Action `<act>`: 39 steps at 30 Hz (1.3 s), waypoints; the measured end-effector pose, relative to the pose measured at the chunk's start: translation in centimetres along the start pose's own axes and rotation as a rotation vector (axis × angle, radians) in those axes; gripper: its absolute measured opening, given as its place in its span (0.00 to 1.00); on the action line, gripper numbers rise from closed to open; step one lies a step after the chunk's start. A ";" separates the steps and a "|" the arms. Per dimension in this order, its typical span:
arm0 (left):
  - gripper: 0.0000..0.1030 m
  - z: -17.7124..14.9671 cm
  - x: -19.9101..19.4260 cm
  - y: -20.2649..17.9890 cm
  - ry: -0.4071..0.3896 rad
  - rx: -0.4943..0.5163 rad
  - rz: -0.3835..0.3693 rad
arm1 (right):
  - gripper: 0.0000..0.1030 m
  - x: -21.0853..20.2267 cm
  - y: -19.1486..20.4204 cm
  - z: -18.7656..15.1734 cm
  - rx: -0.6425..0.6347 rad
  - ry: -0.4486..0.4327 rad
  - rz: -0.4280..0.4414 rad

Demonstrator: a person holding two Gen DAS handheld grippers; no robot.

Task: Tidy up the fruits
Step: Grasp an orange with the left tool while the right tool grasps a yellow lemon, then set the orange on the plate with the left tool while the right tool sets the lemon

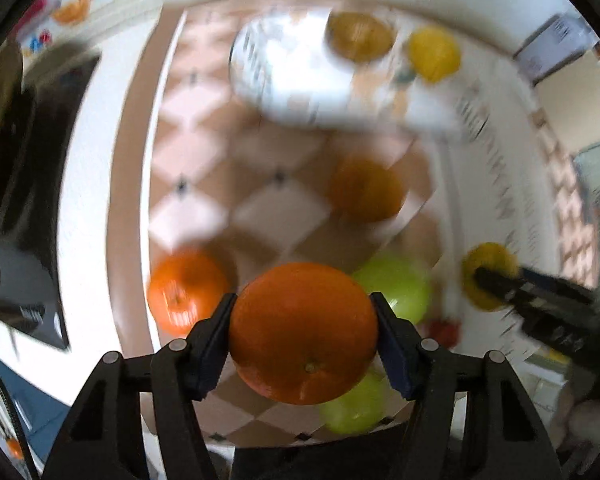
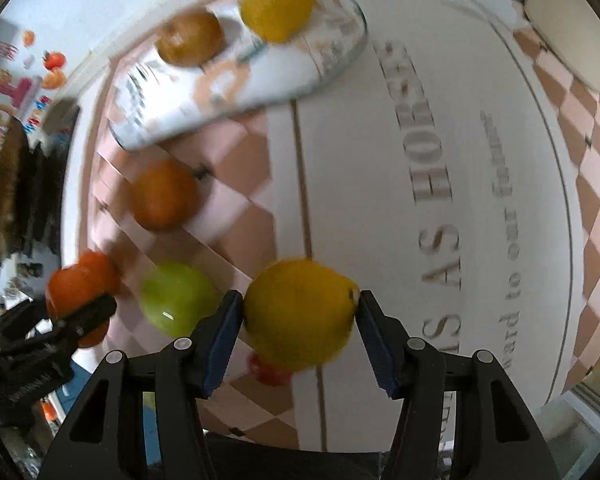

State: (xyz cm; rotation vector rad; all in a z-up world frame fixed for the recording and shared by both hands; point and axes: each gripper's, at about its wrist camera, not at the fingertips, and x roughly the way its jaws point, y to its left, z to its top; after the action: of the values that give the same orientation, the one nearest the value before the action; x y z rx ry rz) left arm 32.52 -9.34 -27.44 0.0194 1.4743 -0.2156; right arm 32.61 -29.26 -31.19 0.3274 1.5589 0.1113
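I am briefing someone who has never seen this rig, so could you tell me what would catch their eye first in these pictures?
First, the orange clamped in the left gripper, filling the bottom centre of the left wrist view. Then the lemon clamped in the right gripper, low in the right wrist view. Beyond them, a white tray at the far end of the checkered tablecloth already carries two fruits.

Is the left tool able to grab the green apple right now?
Probably not yet. The left tool is already shut on an orange, so its jaws are full. The green apple lies free on the cloth just beyond it, with nothing covering it.
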 end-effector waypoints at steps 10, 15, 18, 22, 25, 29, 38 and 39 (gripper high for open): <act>0.61 13.6 -2.0 0.0 -0.098 0.030 0.010 | 0.57 -2.1 2.8 10.1 -0.059 -0.099 0.019; 0.61 18.2 1.5 1.1 -0.024 0.002 0.027 | 0.56 0.2 3.7 14.0 -0.090 -0.063 -0.024; 0.61 20.2 3.6 2.1 0.019 -0.026 0.033 | 0.55 1.1 3.9 15.3 -0.108 -0.065 -0.041; 0.61 21.8 5.5 2.8 0.052 -0.032 0.050 | 0.55 1.4 4.2 16.6 -0.103 -0.082 -0.073; 0.61 22.5 6.5 3.0 0.072 -0.027 0.065 | 0.55 1.4 4.3 17.1 -0.098 -0.082 -0.085; 0.61 22.8 7.5 3.4 0.102 -0.039 0.063 | 0.56 1.6 4.1 17.6 -0.067 -0.057 -0.074; 0.94 23.1 6.4 4.9 0.056 -0.062 0.076 | 0.92 1.6 3.7 17.9 -0.002 -0.036 -0.068; 0.94 23.1 6.1 5.2 0.048 -0.067 0.076 | 0.92 1.4 3.7 17.9 -0.002 -0.037 -0.073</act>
State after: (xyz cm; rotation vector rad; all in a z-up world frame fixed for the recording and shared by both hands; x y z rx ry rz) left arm 56.56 -8.37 -31.77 0.0264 1.5250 -0.1043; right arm 50.82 -27.74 -31.93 0.2698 1.5320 0.0496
